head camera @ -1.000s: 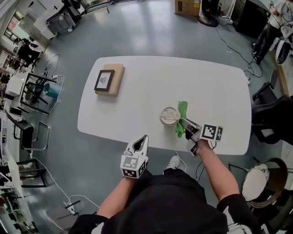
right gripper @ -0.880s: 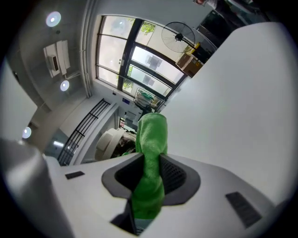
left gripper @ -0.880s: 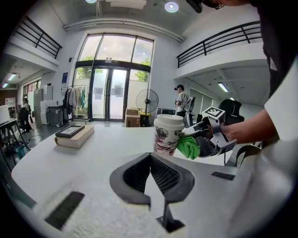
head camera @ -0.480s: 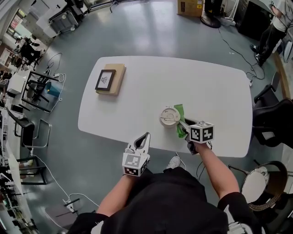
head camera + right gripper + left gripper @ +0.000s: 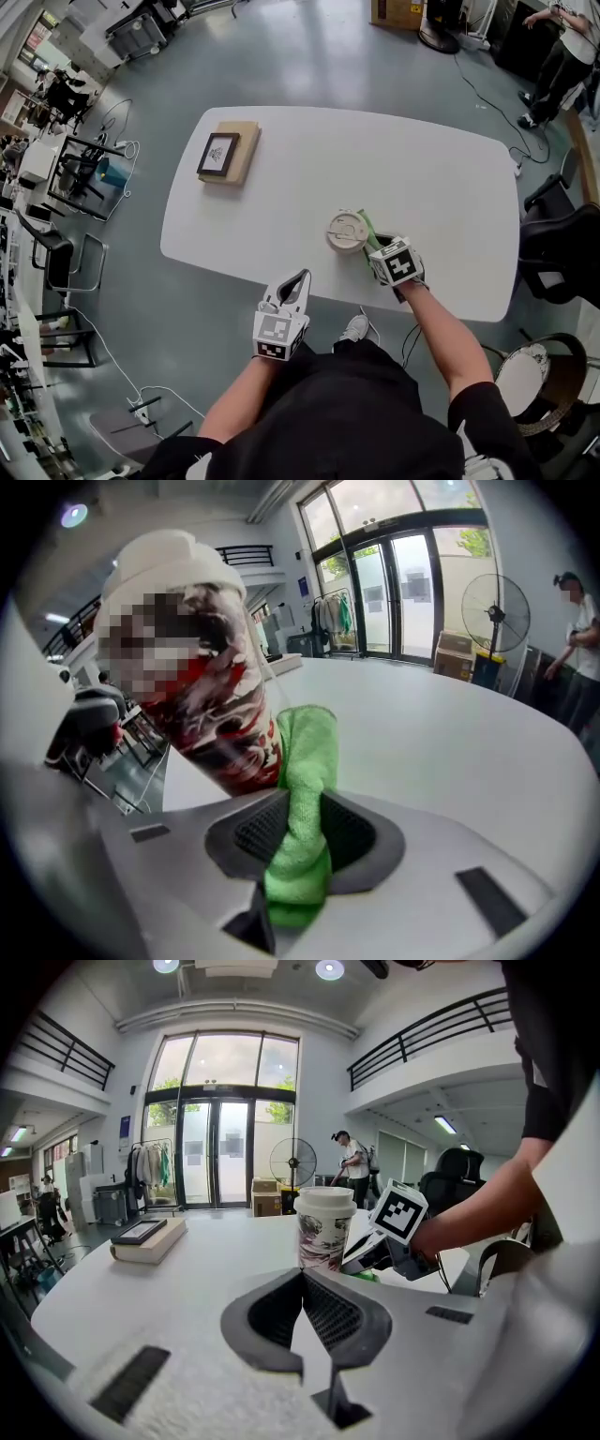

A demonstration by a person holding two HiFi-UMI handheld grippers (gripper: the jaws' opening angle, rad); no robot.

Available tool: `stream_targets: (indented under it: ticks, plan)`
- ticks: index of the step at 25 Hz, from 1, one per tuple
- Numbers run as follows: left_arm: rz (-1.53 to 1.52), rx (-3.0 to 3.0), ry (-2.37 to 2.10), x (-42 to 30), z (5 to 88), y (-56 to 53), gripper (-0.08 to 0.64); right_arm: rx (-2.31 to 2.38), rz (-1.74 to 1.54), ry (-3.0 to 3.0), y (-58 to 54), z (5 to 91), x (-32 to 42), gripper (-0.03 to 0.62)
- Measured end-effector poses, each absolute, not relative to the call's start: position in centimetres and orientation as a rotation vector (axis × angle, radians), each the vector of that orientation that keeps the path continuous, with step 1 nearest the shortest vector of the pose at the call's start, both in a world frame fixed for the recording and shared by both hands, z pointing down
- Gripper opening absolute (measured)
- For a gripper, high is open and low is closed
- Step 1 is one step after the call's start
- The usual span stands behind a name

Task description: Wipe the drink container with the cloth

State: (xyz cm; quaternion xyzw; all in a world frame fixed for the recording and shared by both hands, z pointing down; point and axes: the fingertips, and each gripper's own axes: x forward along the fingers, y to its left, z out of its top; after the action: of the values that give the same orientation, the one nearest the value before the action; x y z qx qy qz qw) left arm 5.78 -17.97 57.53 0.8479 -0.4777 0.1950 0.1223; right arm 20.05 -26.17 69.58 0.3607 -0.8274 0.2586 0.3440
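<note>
A paper drink cup with a white lid (image 5: 347, 231) (image 5: 324, 1227) (image 5: 202, 672) stands upright on the white table (image 5: 309, 169), near its front edge. My right gripper (image 5: 372, 247) (image 5: 302, 832) is shut on a green cloth (image 5: 302, 827) (image 5: 367, 228), and the cloth lies against the cup's right side. In the left gripper view the right gripper (image 5: 370, 1246) shows just right of the cup. My left gripper (image 5: 292, 284) (image 5: 302, 1283) is shut with nothing in it, held off the table's front edge, apart from the cup.
A framed picture on a thick book (image 5: 225, 153) (image 5: 147, 1237) lies at the table's far left. Black chairs (image 5: 558, 244) stand to the right. A standing fan (image 5: 293, 1162) and a person (image 5: 352, 1162) are beyond the table. Cables cross the floor.
My right gripper has moved left and forward with the cloth, coming close against the cup's right side. The left gripper has stayed almost still.
</note>
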Motion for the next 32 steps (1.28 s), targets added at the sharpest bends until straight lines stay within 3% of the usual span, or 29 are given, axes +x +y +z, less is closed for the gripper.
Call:
stream_targets:
  ticks: [9,32]
  plan:
    - [0.583,2.456,-1.427,5.8,57.1,-15.2,0.014,1.049,0.597,-2.175,-25.6,67.2,21.3,0.11]
    - [0.179,2.556,-1.476,2.9,47.7,-1.8,0.014,1.408,0.223,-2.643,-5.1,43.5,21.3,0.101]
